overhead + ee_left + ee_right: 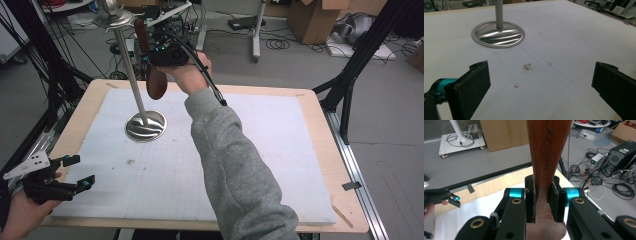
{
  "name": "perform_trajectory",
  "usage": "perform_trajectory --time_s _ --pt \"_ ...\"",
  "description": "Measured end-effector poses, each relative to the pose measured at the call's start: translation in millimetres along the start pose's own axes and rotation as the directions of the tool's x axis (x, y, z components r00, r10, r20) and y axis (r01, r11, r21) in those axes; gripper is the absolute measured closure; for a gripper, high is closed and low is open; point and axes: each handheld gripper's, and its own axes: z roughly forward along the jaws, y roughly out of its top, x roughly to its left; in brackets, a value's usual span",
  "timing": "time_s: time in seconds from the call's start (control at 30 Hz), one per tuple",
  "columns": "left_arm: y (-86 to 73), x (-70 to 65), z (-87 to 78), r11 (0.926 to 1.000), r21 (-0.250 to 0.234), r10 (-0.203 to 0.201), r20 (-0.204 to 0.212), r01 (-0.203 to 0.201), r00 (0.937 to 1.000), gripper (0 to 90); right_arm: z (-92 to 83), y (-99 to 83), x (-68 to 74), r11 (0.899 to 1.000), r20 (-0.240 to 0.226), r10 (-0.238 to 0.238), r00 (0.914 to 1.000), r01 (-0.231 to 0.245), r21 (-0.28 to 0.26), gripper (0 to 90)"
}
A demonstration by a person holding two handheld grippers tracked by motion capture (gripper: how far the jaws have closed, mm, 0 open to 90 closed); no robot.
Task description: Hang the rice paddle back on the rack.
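Lower left of the high view: the left hand-held gripper [82,172] rests at the near left corner of the bench [320,107], jaws spread and holding nothing. The left gripper view confirms this, with its two black pads [471,86] wide apart at the lower corners of the frame and bare white mat [564,50] between them. That view also picks out small dark stains [527,66] on the mat, and beyond them the round metal base [498,35] of a stand with its post rising out of the top edge.

Centre of the high view: a grey sleeve [235,165] runs from the bottom edge to the far side of the bench, crossing the middle of the mat. The mat to the right of the sleeve lies open up to the bench edge.

Upper centre of the high view: the right hand-held gripper [159,52] is raised above the far edge, pinching a wooden utensil [156,82] beside the stand's tilted post [131,75]. The right gripper view shows the grip closely: both pads pressed against the narrow wooden handle [544,157], which bears engraved lettering and runs upward out of frame.
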Motion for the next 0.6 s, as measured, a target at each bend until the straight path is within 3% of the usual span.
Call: perform_trajectory --time_s 0.6 --pt "-1.1 1.1 0.3 1.0000 0.000 -0.003 -0.004 0.003 1.0000 2.3 6.7 0.2 -2.4 1.000 0.006 0.000 1.0000 0.000 0.001 77.8"
